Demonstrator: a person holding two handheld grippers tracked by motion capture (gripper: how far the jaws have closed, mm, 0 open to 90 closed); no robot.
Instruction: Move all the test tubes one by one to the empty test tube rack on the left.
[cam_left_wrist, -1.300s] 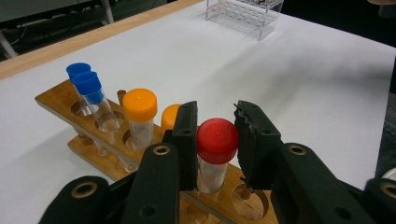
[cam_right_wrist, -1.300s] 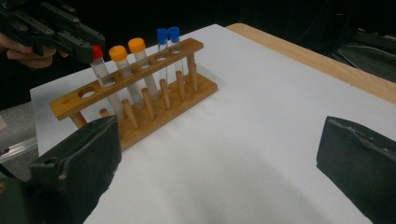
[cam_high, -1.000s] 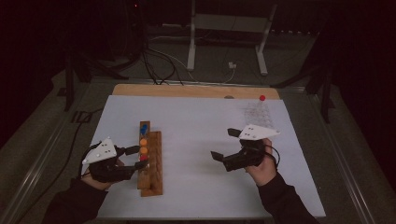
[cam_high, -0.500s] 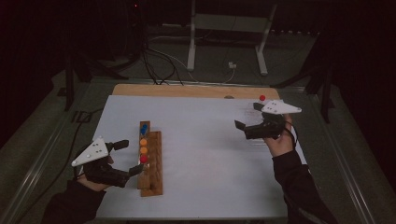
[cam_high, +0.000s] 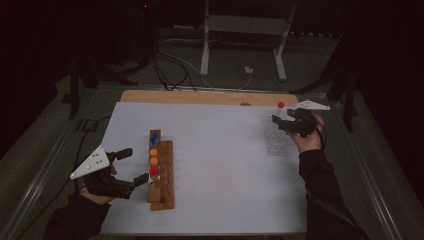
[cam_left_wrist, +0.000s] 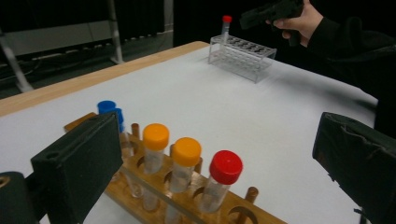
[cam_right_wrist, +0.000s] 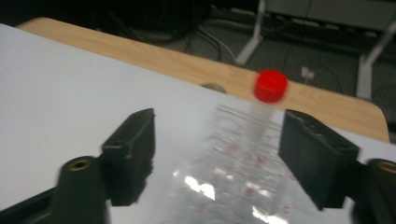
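While the right claw (cam_high: 281, 120) has just been closing, empty, around the red-capped tube (cam_right_wrist: 269, 98) in the clear rack (cam_high: 278, 142), a skewed pinch could tip it; left claw (cam_high: 134, 165) hangs open.

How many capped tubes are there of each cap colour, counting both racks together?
Red-capped tubes: 2, one in the wooden rack and one in the clear rack
Orange-capped tubes: 2
Blue-capped tubes: 1
Total: 5 tubes
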